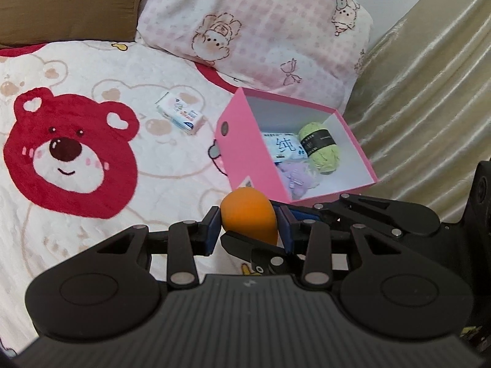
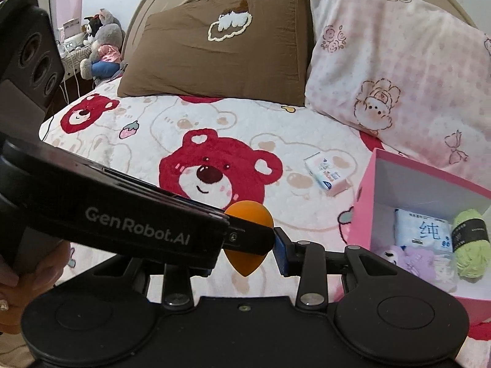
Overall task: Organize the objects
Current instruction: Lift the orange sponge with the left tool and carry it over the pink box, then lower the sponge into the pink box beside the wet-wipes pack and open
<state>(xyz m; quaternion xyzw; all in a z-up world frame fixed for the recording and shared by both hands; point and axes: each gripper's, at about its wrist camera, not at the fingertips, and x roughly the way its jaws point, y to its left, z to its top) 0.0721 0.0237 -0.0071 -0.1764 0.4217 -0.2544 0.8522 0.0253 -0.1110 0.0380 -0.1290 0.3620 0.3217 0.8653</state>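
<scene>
1. Black linkages of the left gripper (image 1: 249, 225) fill the foreground, its blue pads (image 1: 212, 230) pressed against either side of an orange teardrop sponge (image 1: 248, 217), held narrow around it.
2. "GenRobot.AI" reads in pale letters along the side of that same gripper where it crosses the right wrist view.
3. From the right gripper (image 2: 245, 254), the sponge (image 2: 250, 211) hangs with its point down between the fingers; the right pad (image 2: 280, 253) stands just clear of it, and the other finger is hidden behind the left gripper, so I cannot tell whether these jaws grip.
4. Nearby on the bear-print bedspread (image 1: 92, 70) sits a pink box (image 1: 245, 150), open, holding a tissue pack (image 1: 284, 147) printed with "纯", a green yarn ball (image 1: 320, 147) and a lilac item.
5. Another small white packet (image 1: 181, 116) lies on the bedspread, left of the box.
6. Only the right wrist view shows the brown pillow's (image 2: 214, 49) cloud patch, plush toys (image 2: 101, 46) on a side table, and a hand (image 2: 27, 279) holding the left gripper.
</scene>
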